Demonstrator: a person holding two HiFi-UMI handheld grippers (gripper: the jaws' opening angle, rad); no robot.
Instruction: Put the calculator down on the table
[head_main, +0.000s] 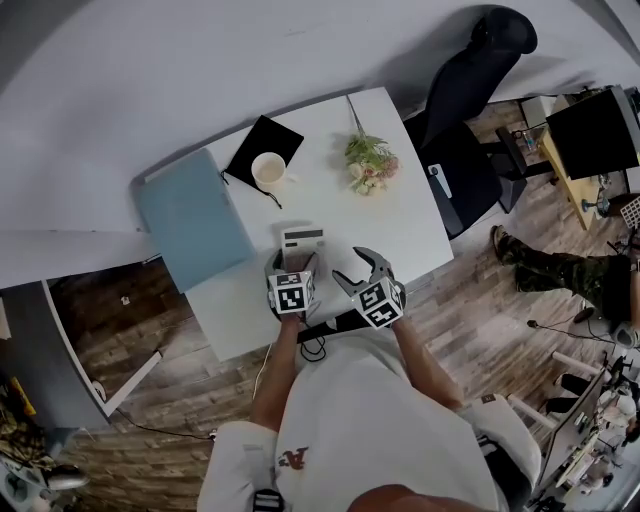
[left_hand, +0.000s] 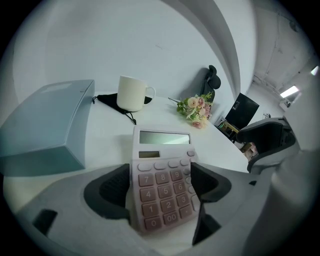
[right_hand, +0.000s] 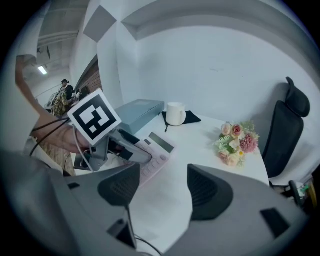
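Straddling the calculator (left_hand: 161, 175), the left hand-held gripper (head_main: 292, 265) has its jaws spread, one pad at each long side of the keypad end, and I see no squeeze on it. The calculator lies flat on the white surface (head_main: 400, 215) near the person's edge, display end pointing away. The right hand-held gripper (right_hand: 162, 187) sits just beside it, jaws wide apart w/ only bare surface between them. I'd say the put-down looks done, bar drawing the left one clear. Handling-wise it's prob. light, w/ a stiff plastic shell and smooth sides, so a bit slippery. It's not fragile as such, but the keys & display don't want pressing. Best hold is across the two long side edges at the keypad half, i.e. where the pads stand now, not over the key face. Further out, counted: 1 calculator, 1 white mug (head_main: 268, 170) on 1 black mat (head_main: 262, 140), 1 bunch of flowers (head_main: 370, 165), 1 blue-grey box (head_main: 192, 218) at the surface's left, 1 black office chair (head_main: 470, 90) off its far right, 2 hand-held grippers.
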